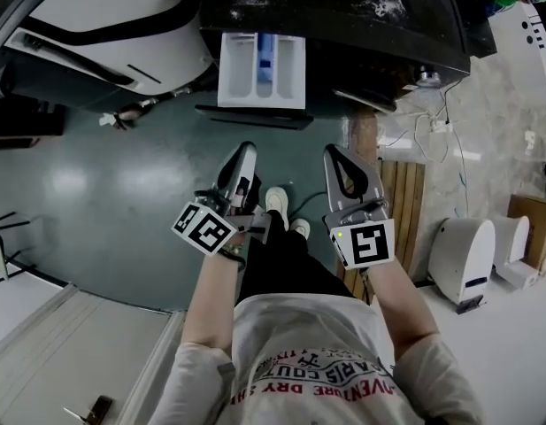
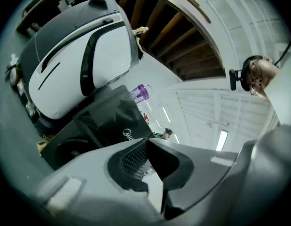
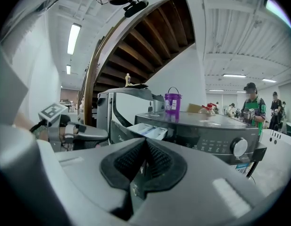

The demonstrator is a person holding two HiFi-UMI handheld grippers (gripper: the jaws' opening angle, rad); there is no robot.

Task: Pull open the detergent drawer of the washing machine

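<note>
White drawer (image 1: 261, 71) out | left claw (image 1: 245, 151), right claw (image 1: 335, 155) side by side (both clenched, empty)

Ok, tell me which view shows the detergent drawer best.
The head view: it looks down into the pulled-out detergent drawer, compartments showing. The right gripper view shows it side-on, sticking out of the washing machine. The left gripper view misses it.
</note>
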